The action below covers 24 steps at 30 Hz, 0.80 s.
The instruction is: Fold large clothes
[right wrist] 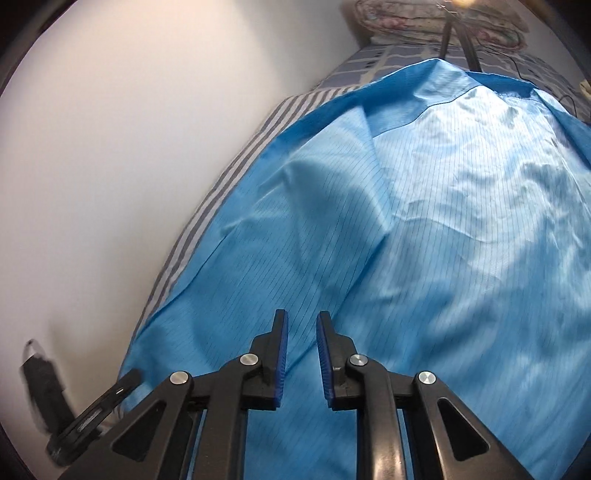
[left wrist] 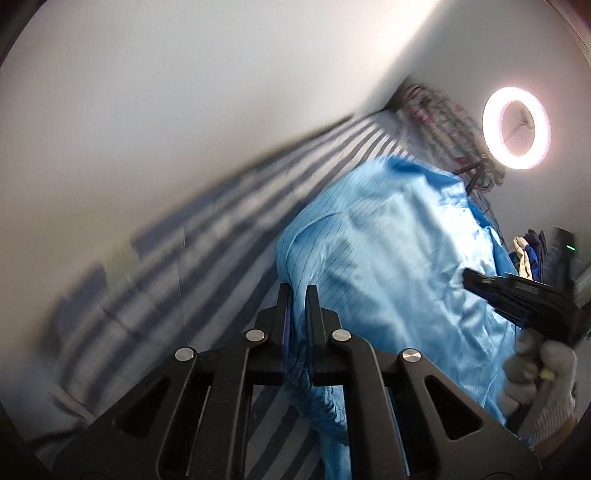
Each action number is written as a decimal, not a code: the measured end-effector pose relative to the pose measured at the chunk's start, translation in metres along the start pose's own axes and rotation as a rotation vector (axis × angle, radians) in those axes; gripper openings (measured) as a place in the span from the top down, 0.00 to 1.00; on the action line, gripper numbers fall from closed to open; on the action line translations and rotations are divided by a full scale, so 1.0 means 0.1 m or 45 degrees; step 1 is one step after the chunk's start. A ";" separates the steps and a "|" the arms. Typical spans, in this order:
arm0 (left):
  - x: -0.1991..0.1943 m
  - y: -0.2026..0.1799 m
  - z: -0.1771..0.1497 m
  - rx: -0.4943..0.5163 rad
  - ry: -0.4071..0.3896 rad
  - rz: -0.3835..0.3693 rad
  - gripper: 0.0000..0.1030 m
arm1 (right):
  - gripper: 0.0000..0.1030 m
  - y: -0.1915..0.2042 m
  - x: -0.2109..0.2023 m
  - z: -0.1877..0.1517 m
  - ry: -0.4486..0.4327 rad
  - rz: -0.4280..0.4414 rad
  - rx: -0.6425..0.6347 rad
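Note:
A large light-blue pinstriped garment [left wrist: 388,243] lies on a striped bed sheet [left wrist: 207,236]. My left gripper [left wrist: 299,291] is shut on an edge of the garment, and gathered cloth hangs below its fingers. In the right wrist view the garment [right wrist: 424,206] spreads wide over the bed. My right gripper [right wrist: 302,317] hovers just over the cloth with a narrow gap between its blue pads and holds nothing. The right gripper [left wrist: 517,295] also shows in the left wrist view in a gloved hand. The left gripper [right wrist: 99,410] shows at the lower left of the right wrist view, at the garment's corner.
A white wall [left wrist: 184,92] runs along the bed's far side. A ring light [left wrist: 517,127] glows at the right on a dark stand [right wrist: 445,35]. A patterned quilt [right wrist: 424,18] lies at the bed's head. Other clothes [left wrist: 528,254] lie at the right.

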<state>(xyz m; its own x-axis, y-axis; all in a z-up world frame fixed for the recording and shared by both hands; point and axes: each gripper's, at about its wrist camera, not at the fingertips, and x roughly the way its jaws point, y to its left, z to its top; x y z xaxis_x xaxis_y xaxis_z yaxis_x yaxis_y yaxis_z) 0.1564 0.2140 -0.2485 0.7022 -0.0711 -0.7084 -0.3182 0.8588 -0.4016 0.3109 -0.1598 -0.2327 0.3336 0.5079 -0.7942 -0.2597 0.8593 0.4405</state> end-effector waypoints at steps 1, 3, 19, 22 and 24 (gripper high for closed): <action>-0.10 -0.07 0.05 0.043 -0.041 0.003 0.97 | 0.85 0.03 0.09 0.03 0.001 -0.004 -0.001; -0.27 -0.20 0.15 0.124 -0.102 -0.003 0.97 | 0.85 0.05 0.27 0.08 0.009 -0.010 -0.005; -0.65 -1.18 -0.17 0.715 -0.110 -0.222 0.97 | 0.49 -0.09 0.10 0.49 -0.001 0.308 0.189; -0.62 -1.26 -0.30 0.782 -0.092 -0.225 0.97 | 0.44 0.21 0.05 0.65 0.024 0.302 0.127; -0.61 -1.30 -0.36 0.803 -0.086 -0.227 0.97 | 0.39 0.44 0.11 0.74 0.059 0.255 0.070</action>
<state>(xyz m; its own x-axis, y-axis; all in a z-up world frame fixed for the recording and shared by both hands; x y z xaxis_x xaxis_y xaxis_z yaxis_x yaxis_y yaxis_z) 0.1314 0.0886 -0.1742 0.7546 -0.2252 -0.6164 0.2265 0.9709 -0.0775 0.3700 -0.1119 -0.1909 0.2383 0.6666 -0.7063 -0.2660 0.7442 0.6127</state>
